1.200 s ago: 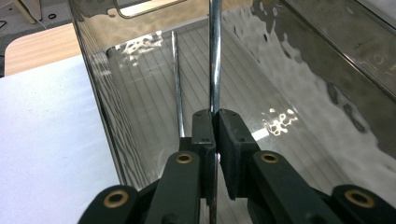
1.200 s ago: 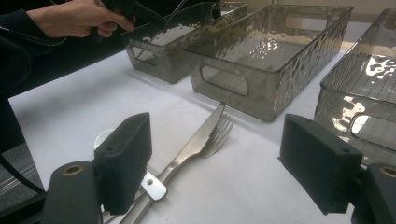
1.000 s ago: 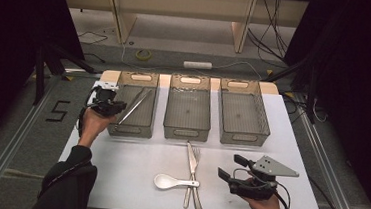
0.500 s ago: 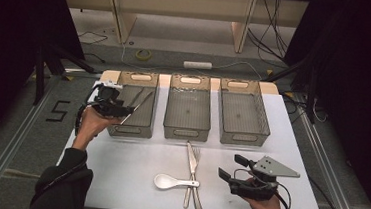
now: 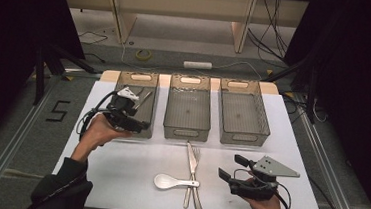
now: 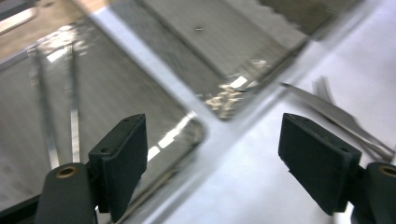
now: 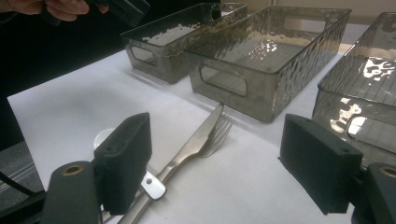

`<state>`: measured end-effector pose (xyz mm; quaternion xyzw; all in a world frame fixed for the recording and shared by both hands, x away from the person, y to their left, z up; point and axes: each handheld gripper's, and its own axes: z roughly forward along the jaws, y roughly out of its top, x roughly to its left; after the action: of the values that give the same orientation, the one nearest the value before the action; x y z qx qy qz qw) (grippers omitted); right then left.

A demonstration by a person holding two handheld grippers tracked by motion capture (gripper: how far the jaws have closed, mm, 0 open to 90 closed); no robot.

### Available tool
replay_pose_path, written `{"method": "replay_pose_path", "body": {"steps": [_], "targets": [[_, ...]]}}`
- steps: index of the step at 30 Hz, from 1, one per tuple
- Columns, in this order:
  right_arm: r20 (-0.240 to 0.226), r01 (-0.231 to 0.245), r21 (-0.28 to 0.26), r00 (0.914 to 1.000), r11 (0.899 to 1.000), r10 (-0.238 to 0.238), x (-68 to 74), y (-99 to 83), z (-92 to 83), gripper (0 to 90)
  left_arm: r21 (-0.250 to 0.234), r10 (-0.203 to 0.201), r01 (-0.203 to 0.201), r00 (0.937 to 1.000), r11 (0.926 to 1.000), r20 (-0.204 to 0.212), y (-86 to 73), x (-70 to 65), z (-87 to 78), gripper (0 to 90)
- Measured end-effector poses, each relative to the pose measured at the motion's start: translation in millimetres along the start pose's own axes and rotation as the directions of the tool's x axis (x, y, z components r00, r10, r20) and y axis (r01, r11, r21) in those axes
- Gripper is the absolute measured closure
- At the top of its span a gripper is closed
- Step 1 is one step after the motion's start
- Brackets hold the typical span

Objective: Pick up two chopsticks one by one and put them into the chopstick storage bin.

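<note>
My left gripper (image 5: 140, 126) hovers over the near end of the left bin (image 5: 151, 84), held by a hand. Its jaws have just been opening and stand wide apart in the left gripper view (image 6: 212, 135), with nothing between them. Long metal cutlery (image 5: 142, 98) lies inside that bin, also visible as thin bars (image 6: 74, 112) under the jaws. A knife (image 5: 190, 161), a fork (image 5: 197, 158) and a white spoon (image 5: 166, 182) lie together on the white table. My right gripper (image 5: 228, 166) rests open to their right, its jaws (image 7: 217, 140) facing the knife (image 7: 187, 147) and fork (image 7: 217, 133).
Three clear grey bins stand in a row at the back of the table: left, middle (image 5: 186, 130) and right (image 5: 244, 134). The middle and right bins look bare inside. The table's white top (image 5: 128, 175) ends close to both hands at the front.
The left hand has lifted and come back toward the near right corner of the left bin. Its jaws went from shut to wide open, leaving the cutlery in the bin. The right gripper stayed put.
</note>
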<state>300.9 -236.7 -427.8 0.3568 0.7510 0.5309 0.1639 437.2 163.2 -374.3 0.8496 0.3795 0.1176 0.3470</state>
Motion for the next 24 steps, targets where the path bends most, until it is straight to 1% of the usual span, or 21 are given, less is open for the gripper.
{"method": "replay_pose_path", "body": {"steps": [1,2,3,4,5,6,7,12,14,16,18,20,21,22,23,24], "targets": [[0.0,-0.002,0.001,1.0,1.0,0.002,0.0,0.1,-0.2,25.9,0.001,0.013,-0.013,0.9999,0.9999,0.005,0.9,-5.3,0.5,22.8],[0.001,-0.002,0.002,1.0,1.0,0.002,-0.1,0.1,-0.5,25.9,0.001,0.013,-0.013,0.9999,0.9999,0.005,0.9,-5.3,0.5,22.3],[0.0,-0.002,0.002,1.0,1.0,0.002,-0.2,0.1,-0.6,25.9,0.006,0.03,-0.03,0.9995,0.9995,0.011,1.8,-9.9,1.0,21.9],[0.001,-0.002,0.003,1.0,1.0,0.002,-0.3,0.0,-0.6,25.9,0.013,0.051,-0.052,0.9983,0.9986,0.026,2.5,-18.5,2.4,21.4],[0.0,-0.002,0.005,1.0,1.0,0.002,-0.3,-0.1,-0.4,25.9,0.013,0.051,-0.052,0.9983,0.9986,0.026,2.5,-18.5,2.4,20.8],[0.001,-0.001,0.004,1.0,1.0,0.001,-0.3,-0.1,-0.2,25.9,0.017,0.057,-0.058,0.9977,0.9982,0.036,2.6,-22.1,3.4,20.6],[0.0,-0.002,0.003,1.0,1.0,0.002,-0.2,-0.1,-0.3,25.9,0.021,0.071,-0.072,0.9964,0.9972,0.046,2.1,-28.2,5.8,20.4],[0.001,-0.002,0.002,1.0,1.0,0.002,-0.9,0.0,-0.8,25.9,0.026,0.097,-0.099,0.9925,0.9948,0.075,-0.7,-38.7,9.4,19.2],[0.001,-0.002,0.003,1.0,1.0,0.002,-1.1,-0.3,-0.6,25.9,0.025,0.094,-0.096,0.9917,0.995,0.088,-2.4,-43.5,11.0,18.7],[0.0,-0.003,0.003,1.0,1.0,0.003,-1.2,-0.5,-0.3,25.8,0.025,0.11,-0.112,0.9896,0.9933,0.093,-3.6,-48.7,12.4,17.9],[-0.002,-0.005,0.003,1.0,1.0,0.005,-1.2,-0.5,-0.2,25.9,0.021,0.129,-0.132,0.9863,0.991,0.102,-4.9,-53.3,13.4,17.2],[-0.003,-0.006,0.004,1.0,1.0,0.006,-1.2,-0.5,-0.2,25.9,0.021,0.132,-0.135,0.9856,0.9906,0.106,-5.7,-55.3,13.8,16.8],[-0.006,-0.003,0.001,1.0,1.0,0.003,-1.0,-0.4,-0.1,25.8,0.025,0.135,-0.138,0.985,0.9901,0.108,-6.5,-57.6,14.0,16.6],[-0.006,-0.003,0.001,1.0,1.0,0.003,-1.0,-0.4,-0.1,25.8,0.029,0.141,-0.146,0.9836,0.9889,0.112,-7.3,-59.5,13.9,16.6],[-0.007,-0.002,0.002,1.0,1.0,0.002,-0.8,-0.5,-0.4,25.8,0.04,0.149,-0.155,0.9809,0.9871,0.125,-8.9,-63.4,14.4,16.5],[-0.006,-0.003,0.002,1.0,1.0,0.003,-1.0,-0.7,-0.5,25.8,0.042,0.154,-0.161,0.98,0.9861,0.125,-9.6,-65.2,14.9,16.3]]}}
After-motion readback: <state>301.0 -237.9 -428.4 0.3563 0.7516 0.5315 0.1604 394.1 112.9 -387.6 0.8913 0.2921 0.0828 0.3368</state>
